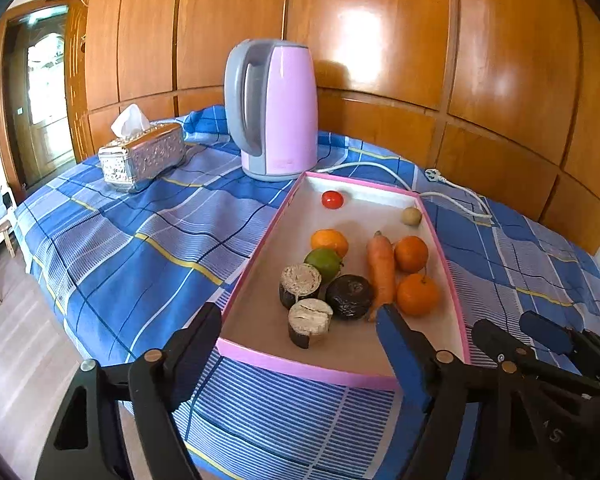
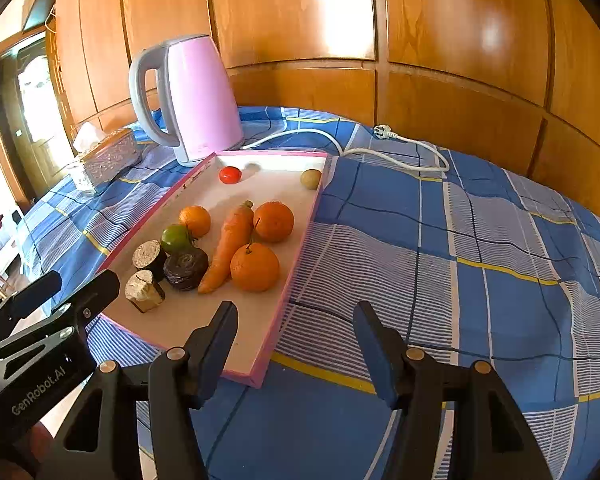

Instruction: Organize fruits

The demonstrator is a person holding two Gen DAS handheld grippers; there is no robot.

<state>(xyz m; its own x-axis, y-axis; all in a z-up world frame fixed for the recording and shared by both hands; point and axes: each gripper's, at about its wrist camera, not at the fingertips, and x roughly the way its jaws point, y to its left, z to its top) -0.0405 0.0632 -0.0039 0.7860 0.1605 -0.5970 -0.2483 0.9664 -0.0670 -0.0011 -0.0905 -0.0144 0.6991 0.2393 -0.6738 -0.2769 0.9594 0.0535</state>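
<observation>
A pink-rimmed tray (image 1: 300, 369) (image 2: 296, 264) lies on the blue checked cloth. In it are three oranges (image 1: 417, 294) (image 2: 255, 267), a lime (image 1: 323, 264) (image 2: 175, 238), a carrot (image 1: 381, 272) (image 2: 230, 246), a tomato (image 1: 332, 199) (image 2: 230, 175), a small tan fruit (image 1: 411, 216) (image 2: 311, 179) and three dark cut stalk pieces (image 1: 349, 296) (image 2: 186, 268). My left gripper (image 1: 300, 320) (image 2: 74, 286) is open, straddling the tray's near left rim, one finger near the carrot's tip. My right gripper (image 2: 296, 314) (image 1: 516, 330) is open astride the near right rim, holding nothing.
A pink kettle (image 1: 276, 112) (image 2: 196, 100) stands just behind the tray, its white cord and plug (image 1: 440, 178) (image 2: 384, 134) trailing right. A silver tissue box (image 1: 144, 156) (image 2: 104, 160) sits far left. Wooden panels back the table. The table's edge drops off at left.
</observation>
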